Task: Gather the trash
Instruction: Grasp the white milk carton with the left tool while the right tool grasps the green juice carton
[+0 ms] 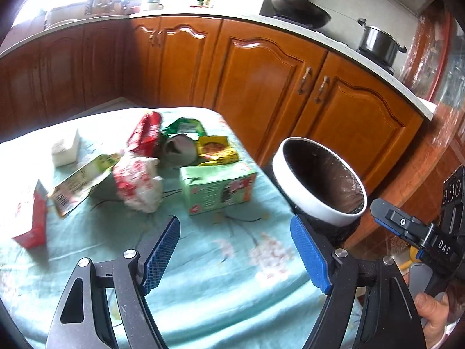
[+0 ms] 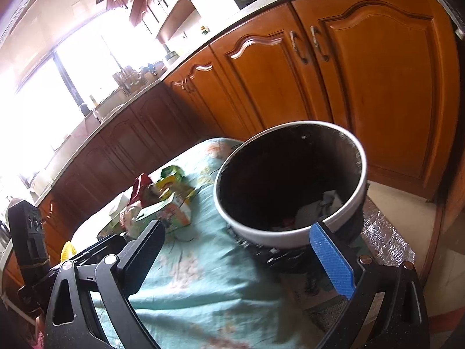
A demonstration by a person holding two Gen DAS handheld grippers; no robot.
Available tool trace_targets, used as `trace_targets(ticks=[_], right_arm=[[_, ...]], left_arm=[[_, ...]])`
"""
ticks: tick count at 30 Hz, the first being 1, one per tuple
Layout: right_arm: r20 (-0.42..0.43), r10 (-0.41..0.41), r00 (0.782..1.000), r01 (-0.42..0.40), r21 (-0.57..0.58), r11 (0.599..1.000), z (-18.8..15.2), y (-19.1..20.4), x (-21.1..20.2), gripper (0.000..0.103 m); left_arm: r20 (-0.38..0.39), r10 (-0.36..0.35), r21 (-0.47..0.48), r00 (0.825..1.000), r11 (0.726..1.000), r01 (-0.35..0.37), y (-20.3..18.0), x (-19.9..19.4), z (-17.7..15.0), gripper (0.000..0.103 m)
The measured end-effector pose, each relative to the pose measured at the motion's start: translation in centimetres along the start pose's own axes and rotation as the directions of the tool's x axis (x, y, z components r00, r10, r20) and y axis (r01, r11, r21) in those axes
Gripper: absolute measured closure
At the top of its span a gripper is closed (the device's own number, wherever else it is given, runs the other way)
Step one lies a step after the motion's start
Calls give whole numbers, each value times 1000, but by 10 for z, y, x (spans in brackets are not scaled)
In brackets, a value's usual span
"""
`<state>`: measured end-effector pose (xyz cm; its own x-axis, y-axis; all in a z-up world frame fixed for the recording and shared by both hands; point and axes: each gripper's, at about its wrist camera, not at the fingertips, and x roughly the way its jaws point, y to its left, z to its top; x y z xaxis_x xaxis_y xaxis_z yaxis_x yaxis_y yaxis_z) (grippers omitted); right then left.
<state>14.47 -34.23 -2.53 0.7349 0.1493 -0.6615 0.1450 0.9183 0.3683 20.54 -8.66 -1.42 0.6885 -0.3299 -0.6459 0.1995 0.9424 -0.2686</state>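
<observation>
Trash lies heaped on the teal-clothed table [image 1: 203, 279]: a green carton [image 1: 218, 190], a crumpled white-and-red bag [image 1: 139, 184], a red packet [image 1: 145, 133], a yellow packet [image 1: 216, 149] and a green wrapper [image 1: 183, 125]. My left gripper [image 1: 235, 250] hovers open over bare cloth in front of the carton, with nothing between its fingers. A white-rimmed bin [image 2: 261, 237] with a dark liner stands at the table's right edge, white paper [image 2: 319, 206] at its bottom. Just in front of the bin [image 1: 319, 212], my right gripper [image 2: 237, 226] stands wide open and empty.
A red carton [image 1: 29, 218], a printed wrapper [image 1: 84, 183] and a white box [image 1: 65, 148] lie on the table's left part. Wooden cabinets [image 1: 261, 81] run close behind, with a wok [image 1: 299, 10] and a pot [image 1: 377, 42] on the counter. A hand [image 1: 433, 311] holds the right gripper's body.
</observation>
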Motion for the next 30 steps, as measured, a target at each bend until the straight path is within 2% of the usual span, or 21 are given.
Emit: trace_targets(ticks=[9, 20, 30], right_arm=[[-47, 56, 997, -60, -81, 995, -21, 50, 16, 2], [-99, 90, 991, -109, -204, 973, -31, 104, 50, 2], [-164, 76, 984, -117, -259, 959, -20, 119, 94, 2]], left_arm=[[25, 71, -82, 997, 994, -69, 48, -42, -19, 25], [26, 155, -161, 988, 976, -149, 93, -68, -28, 25], [46, 261, -191, 964, 950, -248, 132, -82, -21, 23]])
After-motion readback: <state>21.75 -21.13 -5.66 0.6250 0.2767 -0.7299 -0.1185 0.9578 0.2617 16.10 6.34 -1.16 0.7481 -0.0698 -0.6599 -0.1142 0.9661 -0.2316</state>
